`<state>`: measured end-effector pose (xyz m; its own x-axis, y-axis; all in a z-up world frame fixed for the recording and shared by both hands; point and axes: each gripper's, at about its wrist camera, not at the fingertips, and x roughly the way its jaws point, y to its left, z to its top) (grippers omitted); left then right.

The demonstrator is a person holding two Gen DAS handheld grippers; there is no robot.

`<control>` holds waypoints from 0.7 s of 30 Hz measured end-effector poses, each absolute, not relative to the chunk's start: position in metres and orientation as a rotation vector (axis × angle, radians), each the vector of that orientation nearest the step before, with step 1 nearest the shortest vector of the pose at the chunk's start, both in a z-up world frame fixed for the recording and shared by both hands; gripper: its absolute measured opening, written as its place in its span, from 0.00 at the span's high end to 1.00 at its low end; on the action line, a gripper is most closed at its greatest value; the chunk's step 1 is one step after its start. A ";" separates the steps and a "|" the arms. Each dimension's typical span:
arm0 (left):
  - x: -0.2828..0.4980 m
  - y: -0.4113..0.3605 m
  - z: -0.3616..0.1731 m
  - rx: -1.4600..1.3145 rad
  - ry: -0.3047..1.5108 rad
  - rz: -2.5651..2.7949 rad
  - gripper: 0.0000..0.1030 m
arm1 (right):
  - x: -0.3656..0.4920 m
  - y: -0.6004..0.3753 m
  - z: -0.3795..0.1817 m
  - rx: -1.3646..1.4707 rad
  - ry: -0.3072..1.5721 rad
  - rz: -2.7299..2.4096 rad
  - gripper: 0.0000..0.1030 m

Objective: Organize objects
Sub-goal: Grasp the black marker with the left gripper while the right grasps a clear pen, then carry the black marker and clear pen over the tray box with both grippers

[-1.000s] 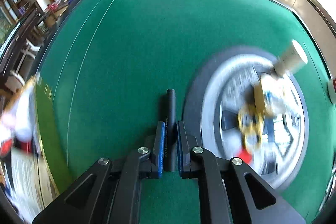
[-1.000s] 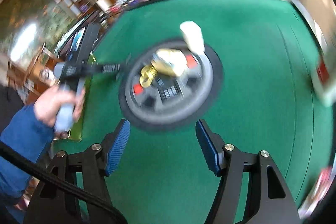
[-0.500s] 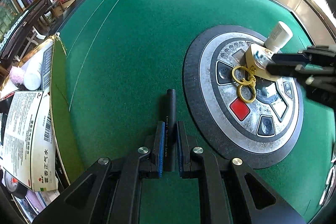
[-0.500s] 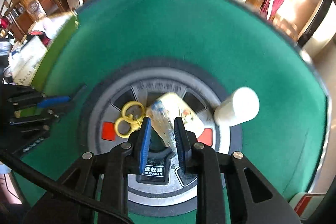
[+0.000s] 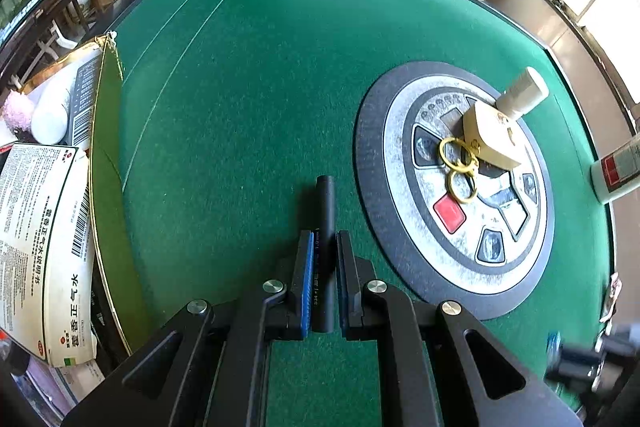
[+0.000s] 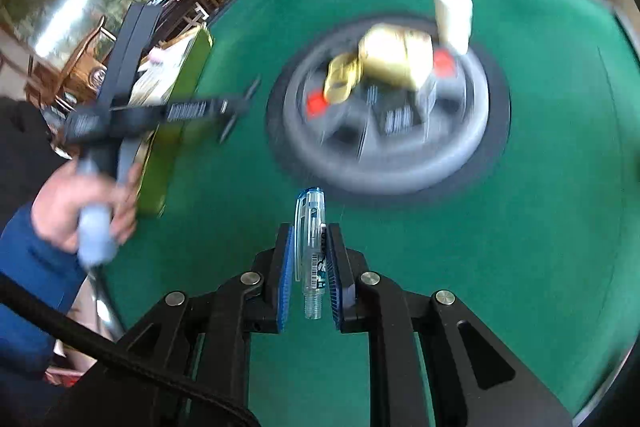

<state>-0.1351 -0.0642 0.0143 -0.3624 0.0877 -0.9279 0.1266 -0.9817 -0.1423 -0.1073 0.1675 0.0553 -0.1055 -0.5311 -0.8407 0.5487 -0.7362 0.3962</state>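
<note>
Green felt surface [image 5: 260,87] below; my left hand-held gripper [image 5: 323,281] clamps a black pen [image 5: 325,247], my right hand-held gripper [image 6: 307,269] is closing on a clear pen [image 6: 311,251], which may slip if I swing fast.

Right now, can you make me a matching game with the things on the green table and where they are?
Things:
1. black pen
2. clear pen cap
3. yellow rings
4. white bottle

Places:
A. on the round panel, by the red button
B. in the right gripper
C. at the panel's far edge
D. in the left gripper

Pairs: 1-D, 2-B, 3-A, 4-C
</note>
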 end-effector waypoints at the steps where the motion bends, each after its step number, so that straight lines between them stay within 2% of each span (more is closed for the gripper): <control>1: -0.132 -0.061 0.015 1.763 0.282 -2.555 0.92 | -0.099 0.172 0.052 1.455 -0.015 -1.912 0.87; 5: -0.143 -0.072 0.012 1.787 0.251 -2.550 0.92 | -0.071 0.184 0.041 1.486 -0.145 -1.915 0.87; 13: -0.069 -0.050 0.015 1.824 0.264 -2.613 0.92 | -0.053 0.199 0.039 1.508 -0.208 -1.974 0.87; 21: -0.022 -0.033 0.034 1.739 0.060 -2.731 0.92 | -0.051 0.178 0.031 1.547 -0.233 -1.970 0.87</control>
<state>-0.0220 -0.0333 0.0344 -0.4198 0.1013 -0.9019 -0.0613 -0.9946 -0.0832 -0.0508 0.1775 0.0306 -0.1254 -0.5620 -0.8176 0.3557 -0.7948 0.4917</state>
